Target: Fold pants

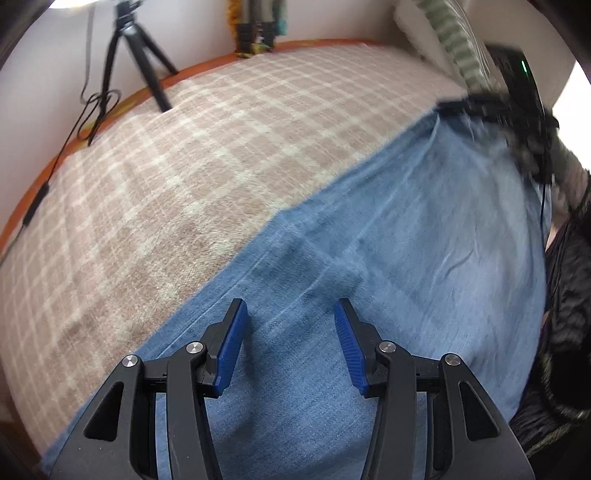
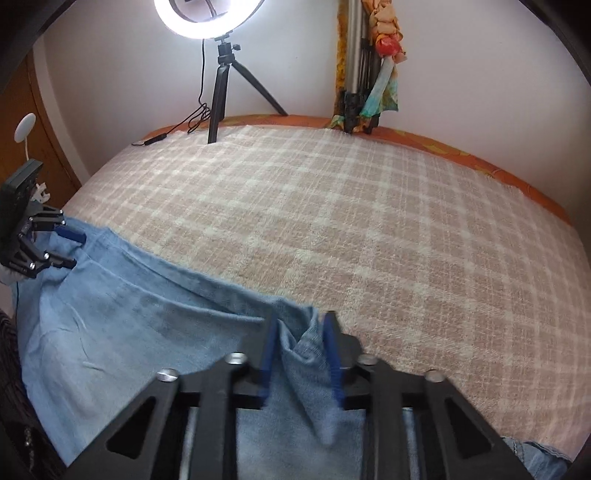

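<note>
Right wrist view: right tongs [image 2: 300, 354] are pinching a fold of the pants [image 2: 122, 332] on the bed [image 2: 369, 221]; left tongs [image 1: 290, 347] are hanging apart over the denim

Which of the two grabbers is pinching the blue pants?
The right gripper: a fold of the pants is squeezed between its blue pads. The left gripper hangs open over flat denim, pinching nothing.

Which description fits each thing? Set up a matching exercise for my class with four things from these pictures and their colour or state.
1 pants
2 blanket
3 ring light
4 right gripper

a checked pink and white
b lit
c light blue
d shut on a fold of cloth

Pairs: 1-c, 2-a, 3-b, 4-d
</note>
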### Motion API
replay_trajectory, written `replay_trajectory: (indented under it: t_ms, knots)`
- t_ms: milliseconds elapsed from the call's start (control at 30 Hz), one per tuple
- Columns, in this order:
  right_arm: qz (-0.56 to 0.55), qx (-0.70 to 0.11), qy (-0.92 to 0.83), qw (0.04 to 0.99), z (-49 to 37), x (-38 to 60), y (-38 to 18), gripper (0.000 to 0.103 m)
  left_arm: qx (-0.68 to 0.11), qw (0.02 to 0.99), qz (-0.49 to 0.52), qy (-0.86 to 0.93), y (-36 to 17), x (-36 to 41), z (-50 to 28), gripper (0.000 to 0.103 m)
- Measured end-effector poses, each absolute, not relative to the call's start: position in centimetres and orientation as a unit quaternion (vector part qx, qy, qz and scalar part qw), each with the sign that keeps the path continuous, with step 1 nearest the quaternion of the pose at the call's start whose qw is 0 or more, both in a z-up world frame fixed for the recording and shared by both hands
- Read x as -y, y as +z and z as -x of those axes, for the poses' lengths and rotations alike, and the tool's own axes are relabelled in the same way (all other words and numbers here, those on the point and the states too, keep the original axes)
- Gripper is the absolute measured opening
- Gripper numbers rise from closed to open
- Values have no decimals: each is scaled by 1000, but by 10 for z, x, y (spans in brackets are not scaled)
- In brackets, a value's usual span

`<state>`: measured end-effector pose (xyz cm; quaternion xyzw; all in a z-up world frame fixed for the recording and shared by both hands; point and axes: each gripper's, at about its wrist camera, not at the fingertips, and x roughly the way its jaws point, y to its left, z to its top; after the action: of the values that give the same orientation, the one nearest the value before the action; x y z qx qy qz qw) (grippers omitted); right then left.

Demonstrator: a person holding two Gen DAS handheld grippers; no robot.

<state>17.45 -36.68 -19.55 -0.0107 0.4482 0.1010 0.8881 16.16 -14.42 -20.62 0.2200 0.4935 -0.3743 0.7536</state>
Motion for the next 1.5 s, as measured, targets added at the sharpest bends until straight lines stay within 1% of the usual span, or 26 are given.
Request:
replay_trajectory:
  t_ms: [67, 100, 133, 167, 233, 300, 333, 433, 600, 667, 700, 733, 767, 800, 833, 967, 1033, 1067, 1100, 1133, 1233, 1400, 1433, 1467, 1500]
  knots:
    - [-3, -437, 89, 895, -175, 371, -192, 8, -487, 751, -241, -375, -209, 148, -156, 47]
    - [-12, -432, 82, 898, -175, 375, -189, 7, -484, 752, -243, -376, -209, 148, -155, 43]
    - [-20, -427, 78, 901, -175, 378, -187, 7, -485, 750, -239, -380, -209, 147, -155, 32]
    - [-24, -423, 77, 902, -174, 379, -185, 7, -484, 750, -237, -384, -208, 148, -153, 27]
    - [-25, -422, 75, 903, -175, 378, -184, 7, -473, 755, -251, -379, -207, 150, -147, 12]
    - [-18, -425, 73, 902, -175, 376, -186, 6, -460, 764, -264, -368, -205, 152, -141, 4]
    - [-18, -425, 71, 902, -175, 375, -187, 6, -454, 769, -270, -361, -204, 153, -138, 2]
    - [-23, -419, 65, 905, -174, 376, -184, 6, -437, 780, -278, -350, -199, 153, -133, 1]
    - [-54, -395, 62, 915, -167, 384, -171, 5, -429, 800, -252, -336, -183, 139, -140, 0]
    - [-66, -390, 58, 916, -167, 388, -169, 5, -449, 791, -229, -346, -180, 130, -152, 4]
    - [-70, -392, 60, 915, -167, 389, -170, 5, -458, 789, -224, -342, -180, 125, -157, 20]
    - [-66, -395, 56, 915, -168, 388, -171, 5, -472, 785, -212, -341, -181, 120, -163, 49]
    - [-62, -396, 53, 915, -168, 387, -171, 4, -490, 776, -191, -349, -183, 114, -169, 57]
    - [-63, -393, 52, 916, -168, 387, -171, 4, -497, 772, -179, -353, -185, 109, -173, 58]
    - [-69, -386, 51, 918, -166, 387, -168, 4, -500, 771, -181, -350, -186, 108, -171, 56]
    - [-67, -349, 47, 934, -157, 385, -147, 4, -501, 763, -220, -345, -201, 112, -167, 56]
    - [-73, -344, 46, 935, -157, 388, -143, 4, -494, 758, -242, -350, -207, 116, -159, 53]
    - [-75, -348, 41, 933, -159, 389, -146, 3, -481, 762, -251, -353, -207, 117, -155, 47]
    - [-75, -353, 39, 932, -160, 388, -148, 3, -474, 763, -251, -362, -207, 119, -151, 24]
    - [-71, -360, 36, 929, -163, 386, -154, 3, -467, 768, -254, -356, -206, 119, -149, 9]
    - [-61, -369, 31, 927, -168, 382, -161, 3, -451, 779, -271, -341, -206, 125, -144, 4]
    - [-61, -355, 28, 933, -164, 384, -153, 3, -447, 781, -266, -344, -200, 123, -146, 4]
    - [-64, -352, 26, 933, -163, 385, -152, 2, -453, 780, -252, -350, -198, 123, -150, 11]
    - [-69, -350, 24, 934, -163, 387, -152, 1, -459, 779, -243, -352, -197, 123, -155, 21]
    - [-71, -347, 21, 935, -162, 388, -151, 0, -469, 775, -235, -353, -198, 125, -160, 52]
